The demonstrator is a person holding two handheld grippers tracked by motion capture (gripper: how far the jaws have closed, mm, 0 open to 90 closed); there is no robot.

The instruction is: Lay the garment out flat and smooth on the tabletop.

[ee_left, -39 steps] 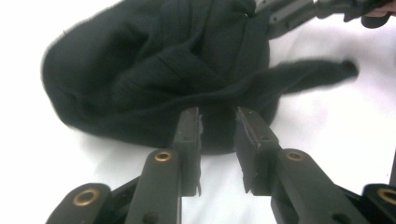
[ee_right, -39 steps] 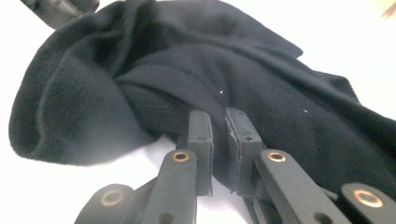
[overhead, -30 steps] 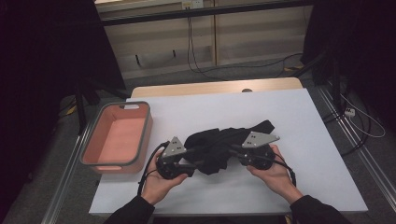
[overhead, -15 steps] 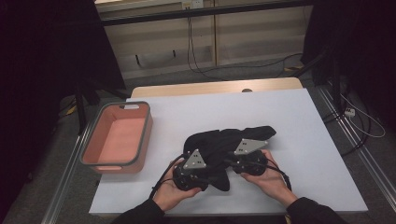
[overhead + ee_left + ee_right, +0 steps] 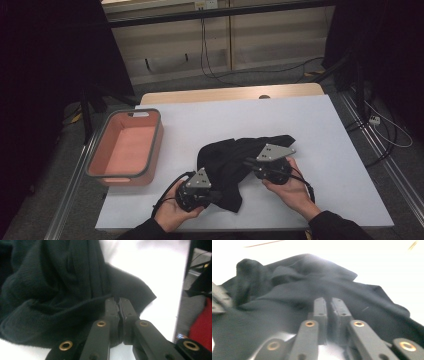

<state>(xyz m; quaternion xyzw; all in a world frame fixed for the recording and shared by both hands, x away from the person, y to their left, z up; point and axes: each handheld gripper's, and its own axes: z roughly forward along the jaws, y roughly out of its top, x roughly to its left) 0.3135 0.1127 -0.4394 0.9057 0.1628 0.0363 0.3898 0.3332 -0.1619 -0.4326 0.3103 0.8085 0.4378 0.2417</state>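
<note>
Your left gripper (image 5: 214, 196) is pinching the near hem of the black garment (image 5: 235, 160), jaws having just closed on it. Your right gripper (image 5: 250, 167) is clamping the cloth too. Garment is lying bunched toward the tabletop's (image 5: 320, 125) near edge (no readable label showing).

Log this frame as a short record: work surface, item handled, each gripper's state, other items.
surface: white table
item: black cloth, bunched, lying on table
left gripper: jaws just closed, pinching a fold at cloth's near edge
right gripper: shut, at cloth; grip unclear
other: pink bin, left of cloth, apart from it
</note>
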